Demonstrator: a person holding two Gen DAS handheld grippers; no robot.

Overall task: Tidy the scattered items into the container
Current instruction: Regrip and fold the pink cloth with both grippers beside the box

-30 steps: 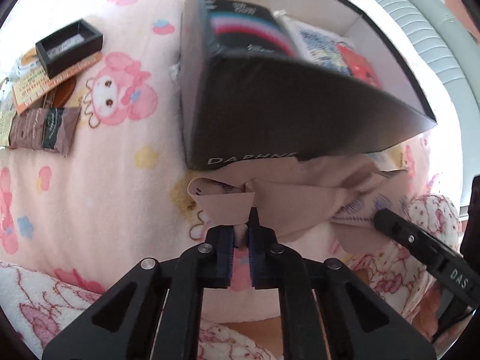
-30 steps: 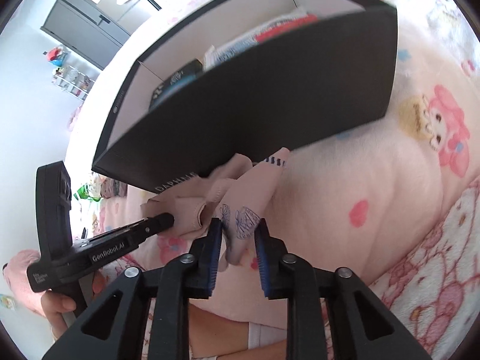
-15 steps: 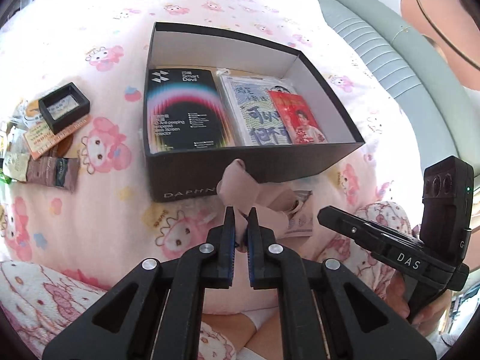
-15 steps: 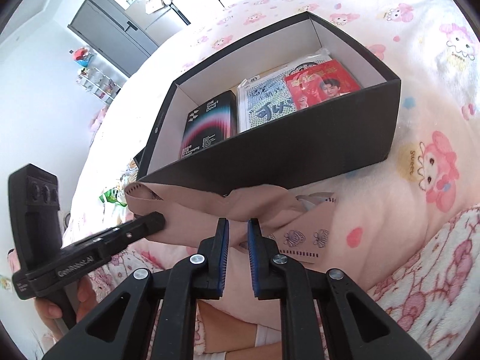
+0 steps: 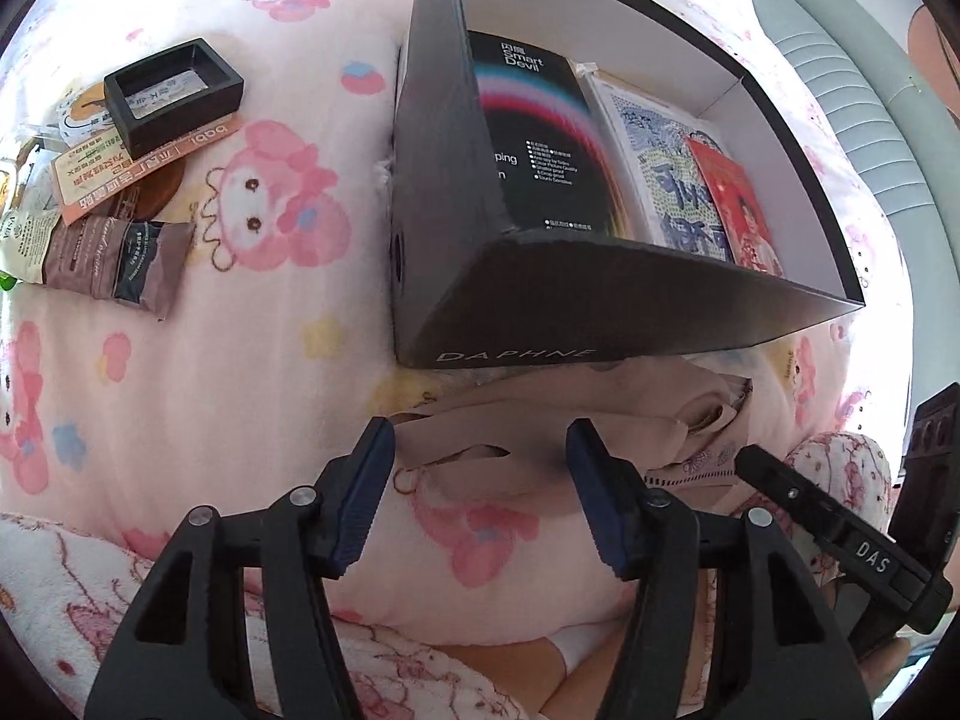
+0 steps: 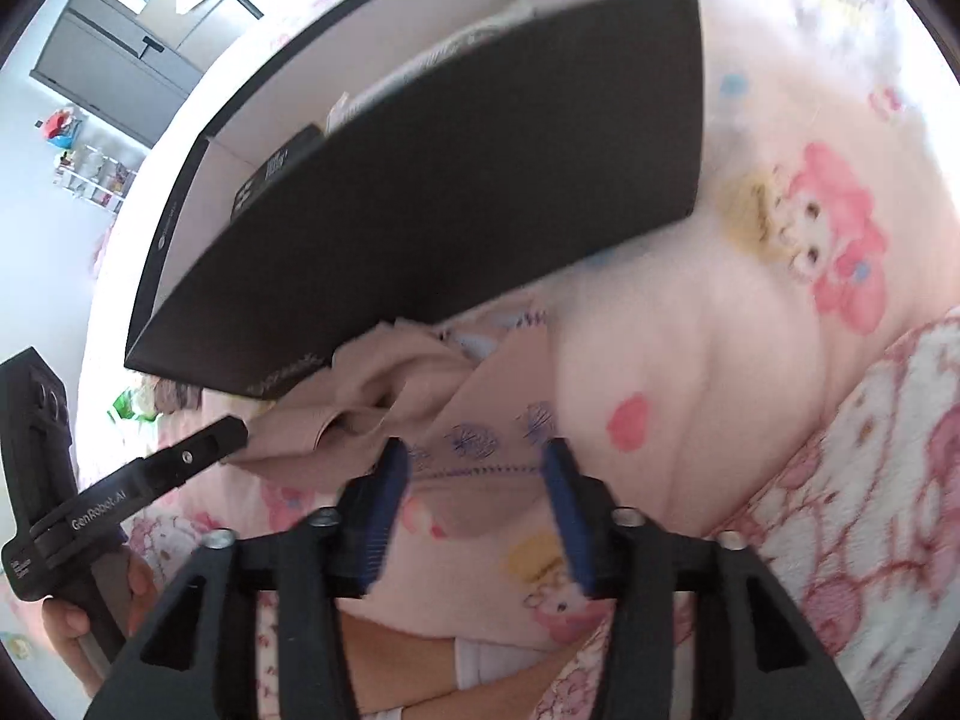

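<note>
The left gripper (image 5: 480,468) stands with its jaws wide apart, having just been opening. The crumpled beige fabric garment with small blue printed motifs (image 5: 540,420) lies on the pink cartoon-print blanket (image 5: 240,390) ahead of and between the blue ribbed pads (image 5: 366,498); neither pad presses on it.

The right gripper (image 6: 477,480) is likewise spread wide, its jaws also having just been opening. A flat printed part of the garment (image 6: 480,438) lies between its fingertips and is not clamped. The rest of the cloth (image 6: 372,402) bunches up against the near wall of the container.

The container is a black rectangular cardboard box with a white interior (image 5: 570,300). It sits on the blanket directly beyond the garment, with the cloth touching the foot of its near wall. Inside the box lie a black package with a rainbow arc print (image 5: 534,138), a blue-and-white patterned packet (image 5: 666,180) and a red card (image 5: 732,204), side by side.

To the left of the box, well apart from it, loose items rest on the blanket:
- a small open black tray (image 5: 174,96);
- a pink printed paper strip (image 5: 138,168), partly under the tray;
- a brown foil sachet (image 5: 114,264), near the strip.

A hand (image 6: 90,618) holds the left gripper's handle in the right wrist view, which is blurred.
</note>
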